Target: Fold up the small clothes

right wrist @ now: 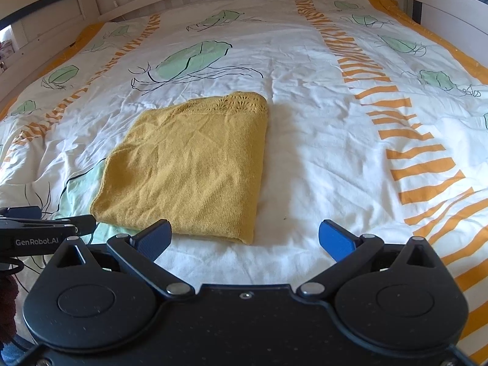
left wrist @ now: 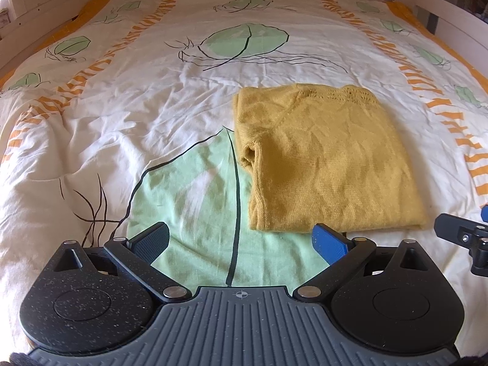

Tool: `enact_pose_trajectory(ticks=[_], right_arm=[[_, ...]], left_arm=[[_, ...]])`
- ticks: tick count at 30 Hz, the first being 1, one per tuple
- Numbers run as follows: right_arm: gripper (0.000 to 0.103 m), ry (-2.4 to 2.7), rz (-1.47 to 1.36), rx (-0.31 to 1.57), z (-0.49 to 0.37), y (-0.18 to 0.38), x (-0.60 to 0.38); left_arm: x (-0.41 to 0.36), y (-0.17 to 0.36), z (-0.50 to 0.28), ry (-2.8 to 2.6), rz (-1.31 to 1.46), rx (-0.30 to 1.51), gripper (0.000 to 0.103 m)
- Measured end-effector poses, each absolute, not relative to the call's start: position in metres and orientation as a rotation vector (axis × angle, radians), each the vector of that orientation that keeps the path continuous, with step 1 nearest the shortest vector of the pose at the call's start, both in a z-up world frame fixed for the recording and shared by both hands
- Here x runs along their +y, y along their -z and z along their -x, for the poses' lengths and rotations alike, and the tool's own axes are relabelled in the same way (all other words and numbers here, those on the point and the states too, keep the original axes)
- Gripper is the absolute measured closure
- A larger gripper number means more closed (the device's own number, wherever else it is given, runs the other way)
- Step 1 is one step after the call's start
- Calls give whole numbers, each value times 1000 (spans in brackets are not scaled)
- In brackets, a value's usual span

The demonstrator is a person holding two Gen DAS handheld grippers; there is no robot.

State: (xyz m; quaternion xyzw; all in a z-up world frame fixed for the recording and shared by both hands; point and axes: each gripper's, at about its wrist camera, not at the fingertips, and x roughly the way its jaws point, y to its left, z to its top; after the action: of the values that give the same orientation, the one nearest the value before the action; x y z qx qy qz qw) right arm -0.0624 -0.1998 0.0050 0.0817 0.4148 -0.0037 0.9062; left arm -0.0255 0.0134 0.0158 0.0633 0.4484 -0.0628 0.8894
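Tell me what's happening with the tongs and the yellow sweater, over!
Left tongs open, empty. Right tongs open, empty. Yellow sweater folded flat on the duvet, untouched. Nothing in the way.

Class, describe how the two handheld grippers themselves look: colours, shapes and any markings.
Both are black, with round speckled hubs and angled linkage arms. Each left gripper and right gripper has one dark ribbed pad and one bright blue pad. The left one's side reads "GenRobot.AI"; its base is ribbed grey.

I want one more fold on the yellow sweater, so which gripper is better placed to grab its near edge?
Probably the left gripper: open, its blue finger almost at the yellow sweater hem. The right gripper faces mostly bare bedspread.
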Motion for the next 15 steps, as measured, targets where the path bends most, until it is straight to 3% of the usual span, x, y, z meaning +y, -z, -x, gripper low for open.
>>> enact_pose_trajectory(ticks=[15], right_arm=[[1, 19, -188, 883, 62, 1, -202]], left_arm=[[18, -13, 26, 126, -138, 946, 2]])
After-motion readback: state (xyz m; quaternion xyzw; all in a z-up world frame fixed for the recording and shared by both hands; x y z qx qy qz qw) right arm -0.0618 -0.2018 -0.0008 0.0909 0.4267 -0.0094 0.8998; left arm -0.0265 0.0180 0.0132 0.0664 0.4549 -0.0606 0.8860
